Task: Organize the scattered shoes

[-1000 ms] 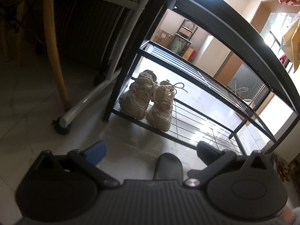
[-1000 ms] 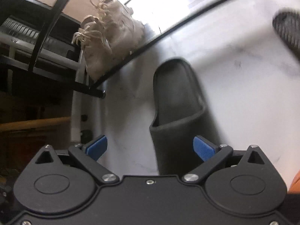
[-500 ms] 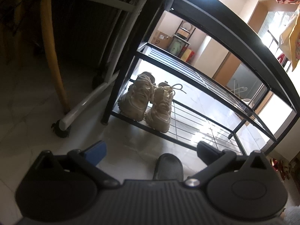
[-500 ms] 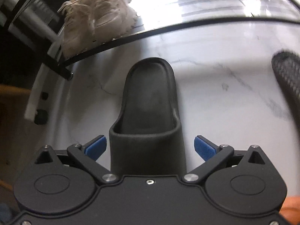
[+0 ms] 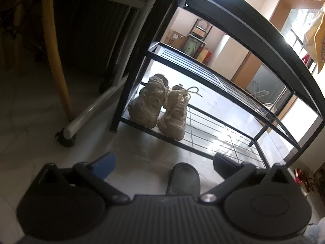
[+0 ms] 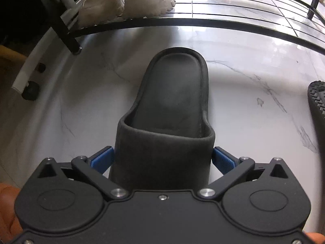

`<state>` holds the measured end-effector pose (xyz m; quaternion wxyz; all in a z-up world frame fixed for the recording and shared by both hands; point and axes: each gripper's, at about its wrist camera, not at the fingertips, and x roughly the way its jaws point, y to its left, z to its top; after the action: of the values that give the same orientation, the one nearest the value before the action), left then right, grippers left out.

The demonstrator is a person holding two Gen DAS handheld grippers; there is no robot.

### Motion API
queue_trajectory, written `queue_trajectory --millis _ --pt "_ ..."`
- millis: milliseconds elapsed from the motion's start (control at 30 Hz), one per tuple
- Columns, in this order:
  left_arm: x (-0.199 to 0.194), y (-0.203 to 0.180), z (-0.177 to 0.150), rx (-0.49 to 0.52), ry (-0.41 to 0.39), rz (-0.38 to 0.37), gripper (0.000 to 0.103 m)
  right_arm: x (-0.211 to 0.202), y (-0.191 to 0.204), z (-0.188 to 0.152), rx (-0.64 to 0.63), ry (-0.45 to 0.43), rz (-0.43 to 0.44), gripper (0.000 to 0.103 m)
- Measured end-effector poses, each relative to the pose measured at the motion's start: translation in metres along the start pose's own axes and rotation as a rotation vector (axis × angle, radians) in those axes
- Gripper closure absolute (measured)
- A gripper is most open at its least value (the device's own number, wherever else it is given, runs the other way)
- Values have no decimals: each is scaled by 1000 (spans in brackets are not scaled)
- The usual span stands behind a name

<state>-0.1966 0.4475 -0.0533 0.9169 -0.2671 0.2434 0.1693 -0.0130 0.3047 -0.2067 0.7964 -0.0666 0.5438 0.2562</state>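
Note:
A black slide sandal (image 6: 168, 109) lies on the white marble floor, heel end away from me. My right gripper (image 6: 162, 158) is open, its blue pads on either side of the sandal's strap, close to or touching it. The sandal's heel end shows low in the left wrist view (image 5: 183, 178), between the fingers of my open, empty left gripper (image 5: 162, 163). A pair of beige sneakers (image 5: 160, 107) stands at the left end of the bottom shelf of the black shoe rack (image 5: 239, 142); the pair also shows in the right wrist view (image 6: 126, 2).
A dark ribbed sole of another shoe (image 6: 317, 103) lies at the right edge of the floor. A white wheeled frame leg (image 5: 89, 116) and a yellow wooden leg (image 5: 56, 57) stand left of the rack. The rack's middle shelf (image 5: 203, 69) holds nothing visible.
My right gripper has swung round and moved in over the sandal, so its pads now flank the strap. The left gripper's view has barely shifted.

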Motion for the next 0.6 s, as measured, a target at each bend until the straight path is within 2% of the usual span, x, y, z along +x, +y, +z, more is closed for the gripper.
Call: queue_trajectory --millis 133,333,600 --pt "-1 1 0 -1 -3 4 1 -4 -5 -1 31 -18 25 3" --pt "-4 2 -1 -10 -9 6 1 -26 -7 -3 76 -91 94 4" --pt "-6 3 0 -14 -15 -1 1 -46 -2 -7 73 -179 111 5"
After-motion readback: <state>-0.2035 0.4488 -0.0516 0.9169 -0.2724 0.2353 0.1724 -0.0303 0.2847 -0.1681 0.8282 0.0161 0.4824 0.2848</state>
